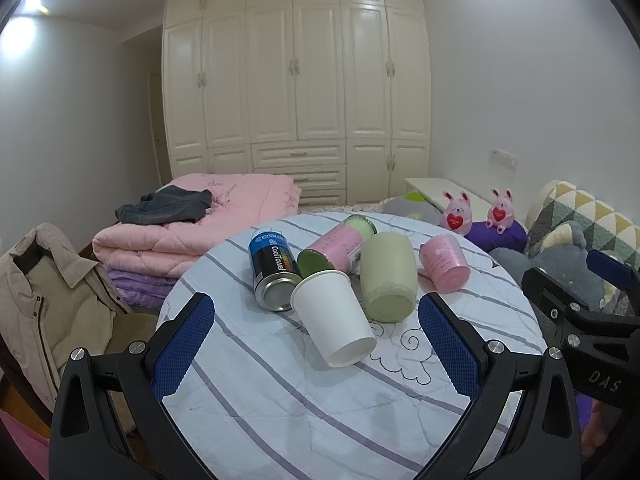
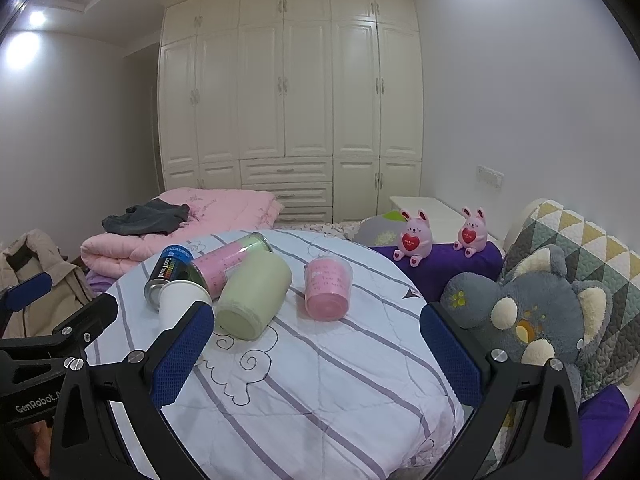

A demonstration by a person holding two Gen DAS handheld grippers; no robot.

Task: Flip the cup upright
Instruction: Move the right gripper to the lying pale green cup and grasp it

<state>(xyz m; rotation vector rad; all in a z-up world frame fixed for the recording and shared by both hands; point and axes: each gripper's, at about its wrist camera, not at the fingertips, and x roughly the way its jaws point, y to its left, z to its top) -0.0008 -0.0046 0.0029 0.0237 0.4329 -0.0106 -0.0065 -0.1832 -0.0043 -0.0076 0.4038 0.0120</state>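
Note:
A white paper cup point(image 1: 334, 314) lies on its side on a round table with a striped cloth point(image 1: 280, 400). Its base faces me. It also shows in the right wrist view point(image 2: 178, 300), partly behind my right gripper's left finger. My left gripper point(image 1: 316, 340) is open and empty, and the cup lies just ahead between its fingers. My right gripper point(image 2: 316, 344) is open and empty above the cloth. A pale green cup point(image 1: 388, 280) point(image 2: 252, 294) and a pink cup point(image 1: 444, 262) point(image 2: 328, 284) also lie on their sides.
A blue can point(image 1: 272, 268) and a pink-green tube point(image 1: 340, 244) lie behind the white cup. A folded pink quilt point(image 1: 192, 224) sits to the left. Two pink bunny toys point(image 2: 416, 236), a grey plush point(image 2: 532, 304) and a patterned pillow point(image 2: 580, 248) are to the right.

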